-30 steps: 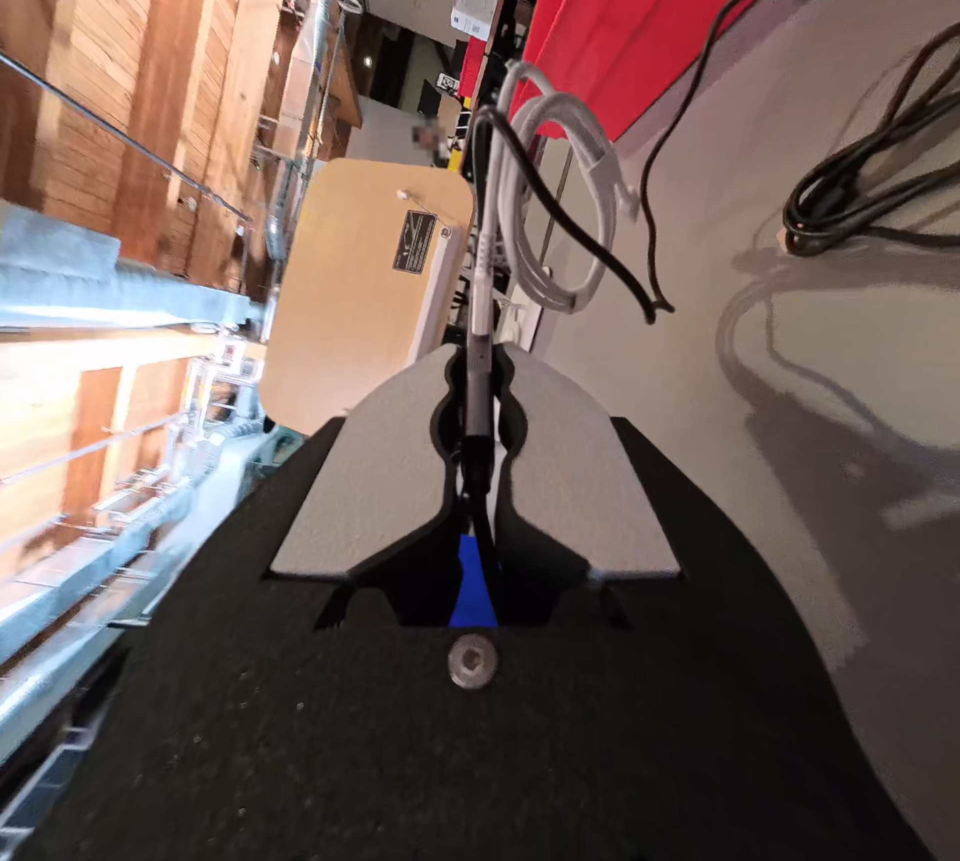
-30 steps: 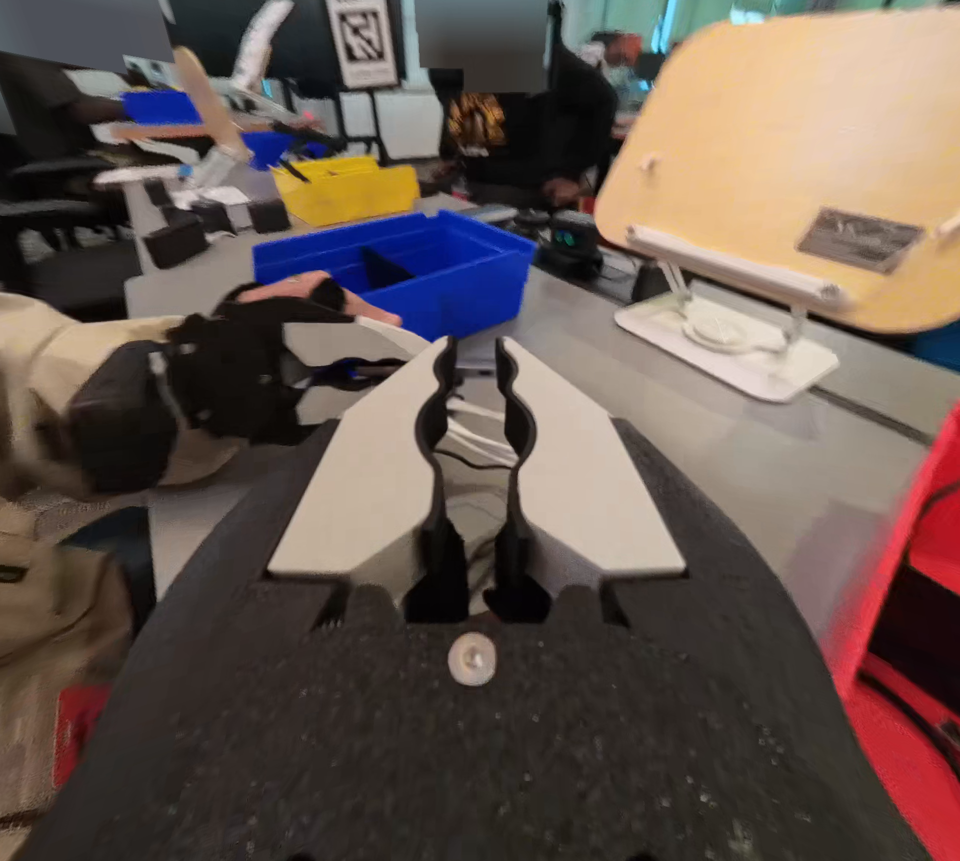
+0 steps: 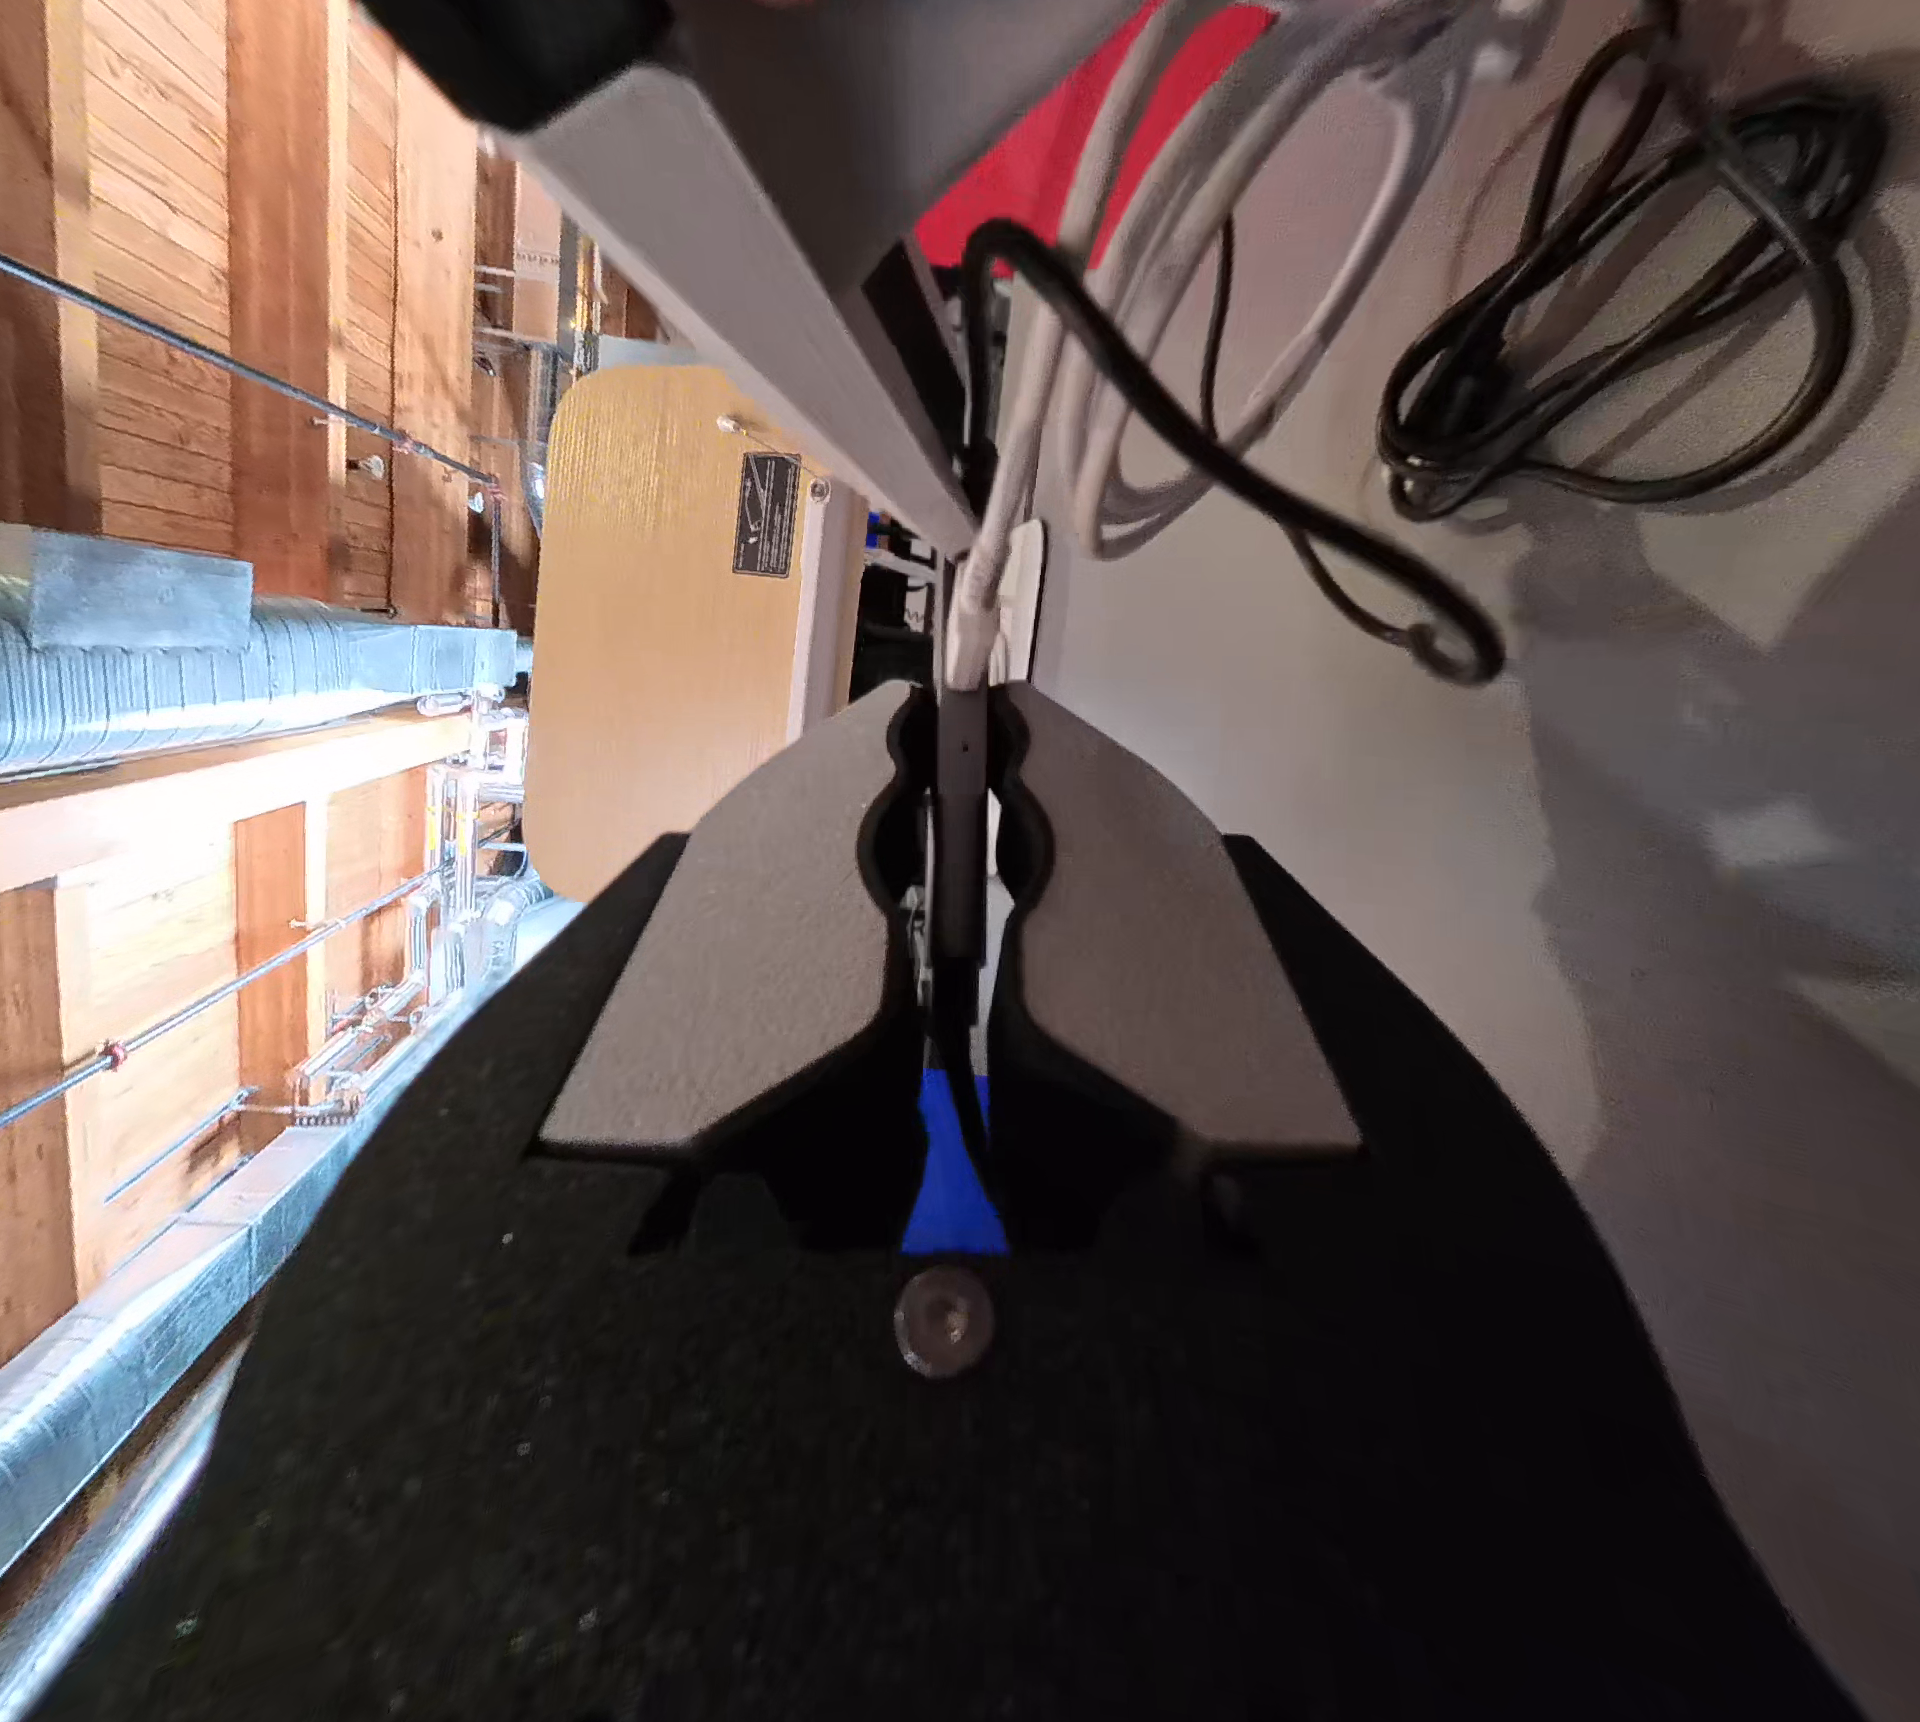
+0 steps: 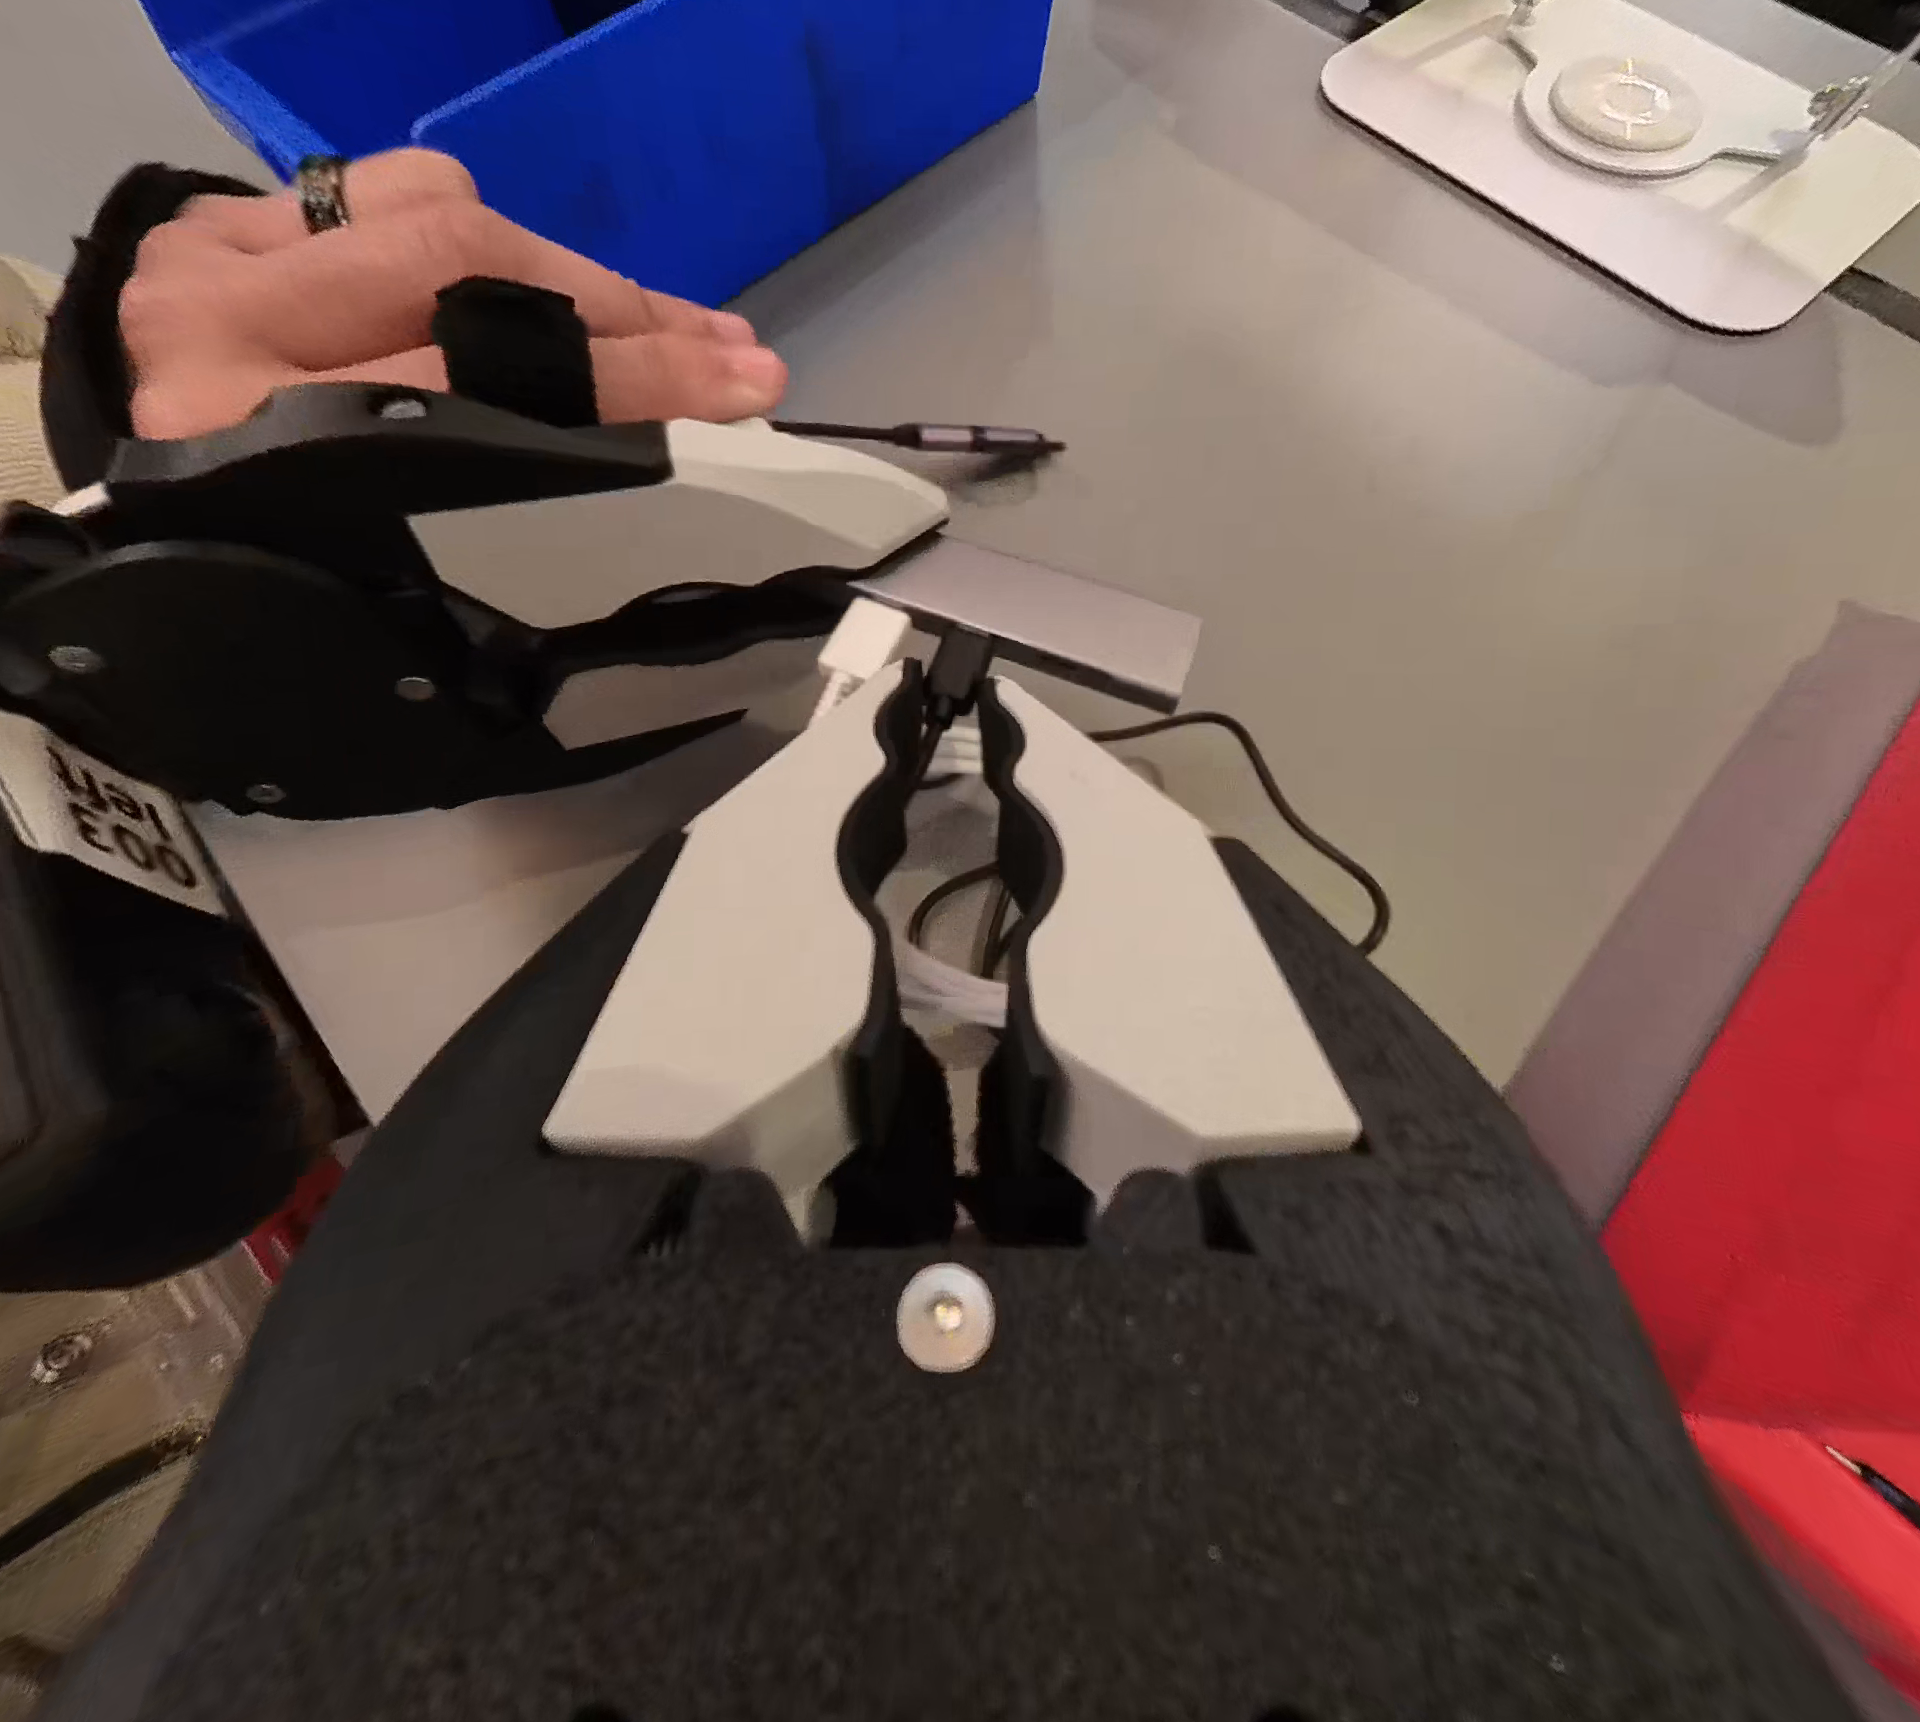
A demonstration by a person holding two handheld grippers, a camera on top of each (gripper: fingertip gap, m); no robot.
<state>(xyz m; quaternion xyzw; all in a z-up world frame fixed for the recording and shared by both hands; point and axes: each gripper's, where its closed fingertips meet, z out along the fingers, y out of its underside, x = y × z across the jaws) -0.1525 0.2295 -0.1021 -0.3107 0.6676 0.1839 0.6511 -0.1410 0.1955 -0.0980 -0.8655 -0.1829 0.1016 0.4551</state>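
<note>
My left gripper (image 3: 961, 706) is shut on a flat grey hub (image 3: 961, 841), held edge-on above the grey table (image 4: 1351, 425). It shows in the right wrist view (image 4: 883, 560) at the left, clamping the hub (image 4: 1049, 612). A white plug (image 4: 862, 638) and a black plug (image 4: 961, 654) sit in the hub's near edge. My right gripper (image 4: 951, 696) is shut on the black plug. One of its fingers (image 3: 790, 218) fills the top of the left wrist view. The hub's own lead (image 4: 966, 436) lies on the table behind.
A blue divided bin (image 4: 623, 10) stands at the back left. A white stand base (image 4: 1662, 145) is at the back right and a red surface (image 4: 1818, 1153) at the right. A coiled white cable (image 3: 1195, 218) and a black cable bundle (image 3: 1621, 301) lie on the table. Only a small space, under 4 cm, lies between the two pairs of fingers.
My right gripper has moved down and in to the hub, and its fingers have narrowed onto the black plug. My left gripper still holds the hub.
</note>
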